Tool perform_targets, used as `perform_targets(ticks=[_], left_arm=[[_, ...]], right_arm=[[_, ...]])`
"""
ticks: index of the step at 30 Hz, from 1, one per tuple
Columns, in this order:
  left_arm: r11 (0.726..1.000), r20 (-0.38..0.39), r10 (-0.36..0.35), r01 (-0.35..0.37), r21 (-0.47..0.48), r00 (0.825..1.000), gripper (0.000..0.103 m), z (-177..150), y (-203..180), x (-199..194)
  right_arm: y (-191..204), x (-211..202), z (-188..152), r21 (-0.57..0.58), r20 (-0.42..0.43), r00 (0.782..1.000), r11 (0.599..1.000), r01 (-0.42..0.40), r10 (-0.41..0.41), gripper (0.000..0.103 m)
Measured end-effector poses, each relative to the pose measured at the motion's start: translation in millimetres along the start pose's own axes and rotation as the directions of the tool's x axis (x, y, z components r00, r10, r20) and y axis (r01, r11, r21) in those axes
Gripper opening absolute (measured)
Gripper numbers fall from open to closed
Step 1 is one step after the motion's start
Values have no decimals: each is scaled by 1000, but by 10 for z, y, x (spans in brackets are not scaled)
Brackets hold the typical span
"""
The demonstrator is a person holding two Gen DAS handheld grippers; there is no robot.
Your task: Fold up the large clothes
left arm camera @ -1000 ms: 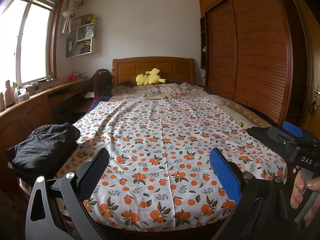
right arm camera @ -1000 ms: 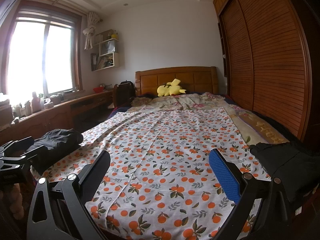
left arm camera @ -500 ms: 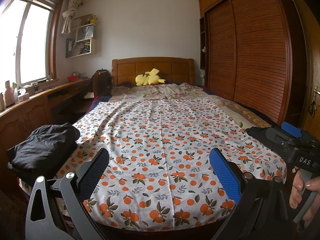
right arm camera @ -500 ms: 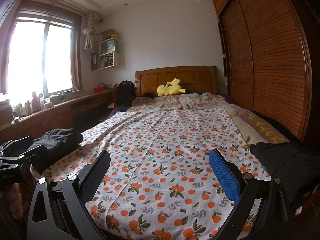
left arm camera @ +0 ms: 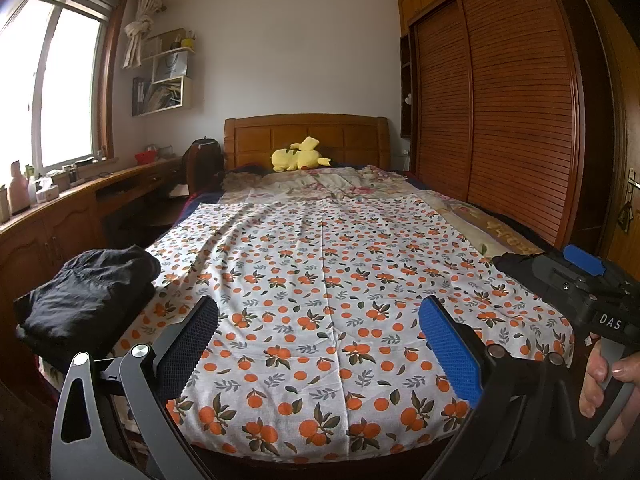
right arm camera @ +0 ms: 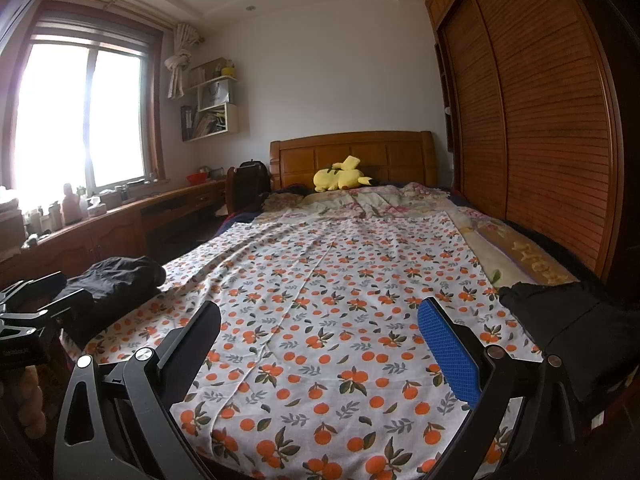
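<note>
Both tongs — left tongs (left arm camera: 318,354) and right tongs (right arm camera: 320,354) — are hanging wide open and empty over the bed (left arm camera: 320,280). One dark garment (left arm camera: 86,300) is lying bundled at the left edge, another dark garment (right arm camera: 568,316) at the right; which one is due for folding is not settled.

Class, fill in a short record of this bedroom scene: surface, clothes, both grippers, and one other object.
surface: bed covered by white orange-print sheet
clothes left: crumpled black garment at the bed's near left corner
clothes right: dark black garment at the near right edge
left gripper: open, empty, above the bed's foot
right gripper: open, empty
other: yellow plush toy by the wooden headboard
</note>
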State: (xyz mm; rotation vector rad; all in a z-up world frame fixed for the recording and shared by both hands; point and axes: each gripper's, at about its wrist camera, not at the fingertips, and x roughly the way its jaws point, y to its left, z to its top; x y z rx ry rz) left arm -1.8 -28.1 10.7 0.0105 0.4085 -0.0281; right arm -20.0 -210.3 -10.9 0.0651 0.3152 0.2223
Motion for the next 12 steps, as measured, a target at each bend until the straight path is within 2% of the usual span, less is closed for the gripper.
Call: perform_targets(ticks=[12], left_arm=[[1000,-1,-8,8,-3,1000,101,14,-9,-12]], right_arm=[[-3,3,6,1,0,1000,1000,0,0,95]])
